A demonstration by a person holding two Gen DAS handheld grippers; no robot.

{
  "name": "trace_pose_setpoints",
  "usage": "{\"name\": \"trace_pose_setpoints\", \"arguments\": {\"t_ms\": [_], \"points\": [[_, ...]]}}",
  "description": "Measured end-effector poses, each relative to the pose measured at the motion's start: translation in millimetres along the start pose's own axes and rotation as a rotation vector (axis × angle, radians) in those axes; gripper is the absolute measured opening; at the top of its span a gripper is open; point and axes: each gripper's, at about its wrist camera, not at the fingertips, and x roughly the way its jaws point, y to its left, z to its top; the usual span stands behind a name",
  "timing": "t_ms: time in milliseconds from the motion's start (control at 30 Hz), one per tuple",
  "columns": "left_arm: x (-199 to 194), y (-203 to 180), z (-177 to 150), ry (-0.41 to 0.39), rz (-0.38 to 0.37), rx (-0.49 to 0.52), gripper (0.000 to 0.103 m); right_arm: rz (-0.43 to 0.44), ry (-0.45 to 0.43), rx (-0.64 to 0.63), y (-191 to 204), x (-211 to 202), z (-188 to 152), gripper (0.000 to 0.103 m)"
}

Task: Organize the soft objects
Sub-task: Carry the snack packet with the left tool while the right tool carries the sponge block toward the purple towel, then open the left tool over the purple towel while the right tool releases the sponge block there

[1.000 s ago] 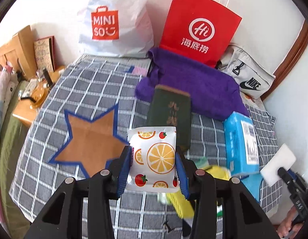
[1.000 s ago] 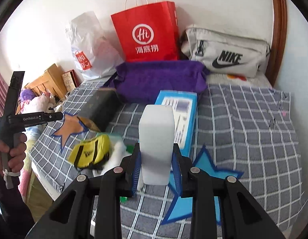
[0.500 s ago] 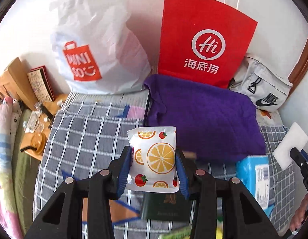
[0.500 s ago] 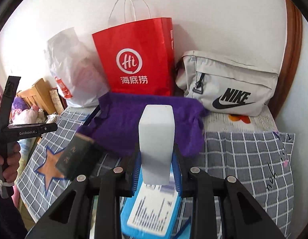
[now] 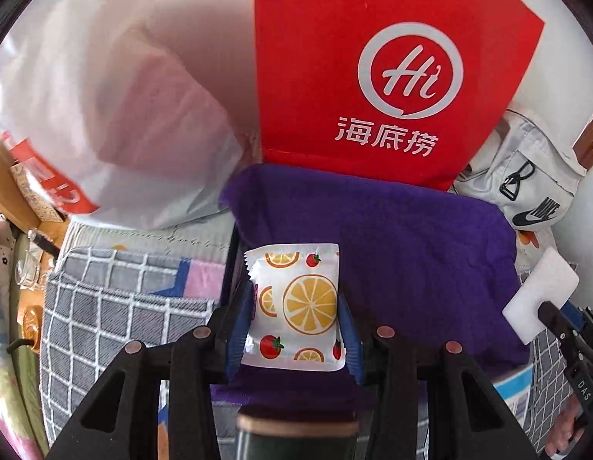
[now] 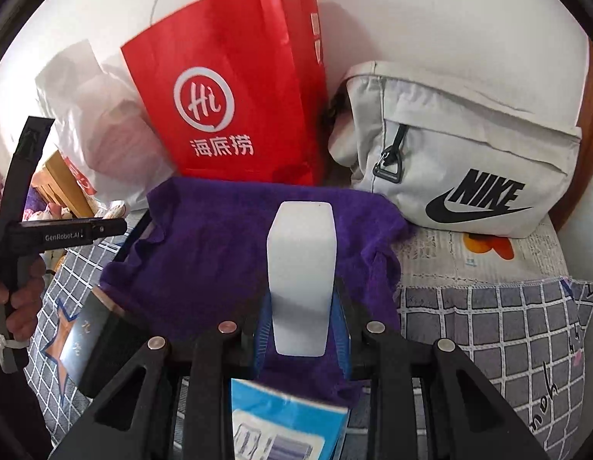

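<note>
Sponge (image 6: 301, 276) and packet (image 5: 296, 306): one per gripper (both clamped).

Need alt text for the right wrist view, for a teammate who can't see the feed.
The right tongs grip an upright white sponge block above a purple towel on a checked bedspread. Behind stand a red paper bag and a grey Nike bag; a blue pack lies just below.

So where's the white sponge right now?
The white sponge is clamped upright in the right gripper, above the purple towel, before the red bag.
</note>
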Motion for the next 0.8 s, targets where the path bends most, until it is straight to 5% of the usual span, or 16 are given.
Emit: {"name": "trace_pose_setpoints", "arguments": {"t_ms": [633, 800], "points": [[79, -16, 41, 0.106, -0.081, -0.009, 0.043, 0.001, 0.095, -0.019, -19, 69, 15, 0.03], [83, -18, 42, 0.12, -0.072, -0.008, 0.069, 0.012, 0.109, -0.031, -18, 71, 14, 0.037]]}}
